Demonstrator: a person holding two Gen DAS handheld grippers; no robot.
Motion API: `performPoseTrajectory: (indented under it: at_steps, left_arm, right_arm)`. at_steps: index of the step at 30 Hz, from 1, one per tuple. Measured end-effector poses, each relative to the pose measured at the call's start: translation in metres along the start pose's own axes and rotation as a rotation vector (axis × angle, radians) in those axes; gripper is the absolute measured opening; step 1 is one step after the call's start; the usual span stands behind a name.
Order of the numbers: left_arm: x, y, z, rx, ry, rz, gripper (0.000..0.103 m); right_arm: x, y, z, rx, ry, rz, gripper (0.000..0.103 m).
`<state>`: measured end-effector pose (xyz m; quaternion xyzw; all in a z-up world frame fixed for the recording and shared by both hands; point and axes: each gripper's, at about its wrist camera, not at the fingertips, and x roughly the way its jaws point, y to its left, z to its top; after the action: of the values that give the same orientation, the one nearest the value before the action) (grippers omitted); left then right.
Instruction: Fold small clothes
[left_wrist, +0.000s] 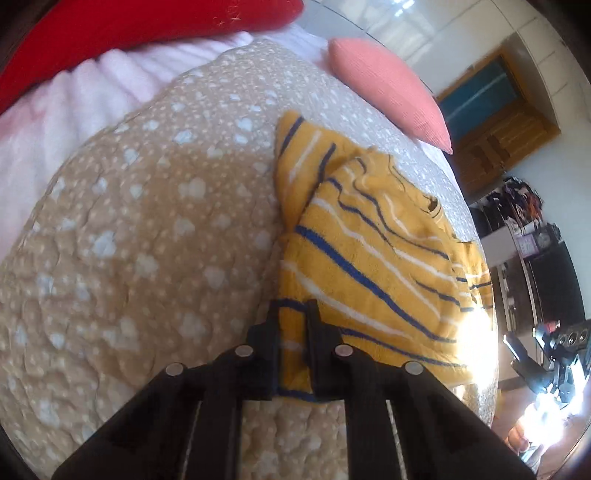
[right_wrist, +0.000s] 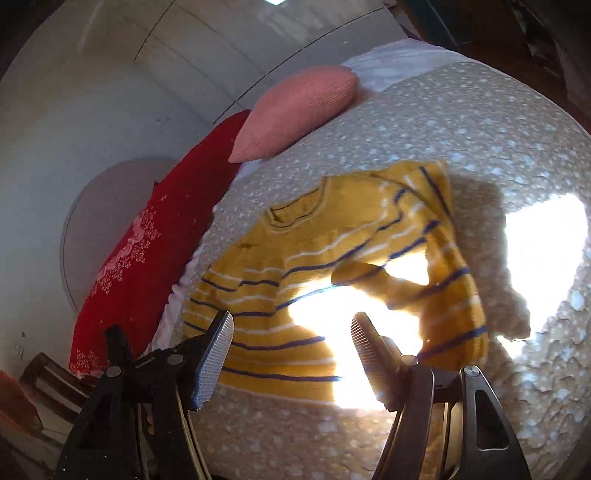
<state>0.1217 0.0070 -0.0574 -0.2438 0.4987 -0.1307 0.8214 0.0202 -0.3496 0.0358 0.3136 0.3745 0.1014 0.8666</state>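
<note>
Left gripper (left_wrist: 291, 332): fingers pinched on hem corner of yellow striped sweater (left_wrist: 369, 240), rest flat on bed quilt (left_wrist: 147, 221). Knit soft, light, floppy — you'll get sag, grip edges. Right gripper (right_wrist: 291, 332): fingers wide, empty, over opp hem. Take that corner.

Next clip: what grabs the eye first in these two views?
The yellow knit sweater with blue and white stripes dominates, spread on the beige quilted bedspread dotted with white hearts. The left gripper is shut on its hem edge, while the right gripper hangs open above a glaring sun patch. Behind, a pink knit cushion leans beside a red embroidered pillow.
</note>
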Motion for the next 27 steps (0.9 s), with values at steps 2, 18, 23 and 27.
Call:
performPoseTrajectory:
  at_steps: [2,18,23,27]
  left_arm:
    - [-0.022,-0.003,-0.012,0.021,-0.062,0.005,0.012]
    - [-0.138,0.087,-0.092,-0.147,-0.284,0.066,0.063]
    - [-0.144,0.095,-0.094,-0.158,-0.291,0.093,0.063]
    - [-0.141,0.082,-0.096,-0.13,-0.271,0.103,0.063]
  right_arm:
    - [0.026,0.029,-0.003,-0.047,0.045,0.002,0.071]
    - [0.276,0.204,-0.05,-0.501,0.259,-0.37,0.088]
    - [0.293,0.208,-0.067,-0.636,0.221,-0.487,0.08]
    - [0.274,0.186,-0.048,-0.57,0.207,-0.442,0.031]
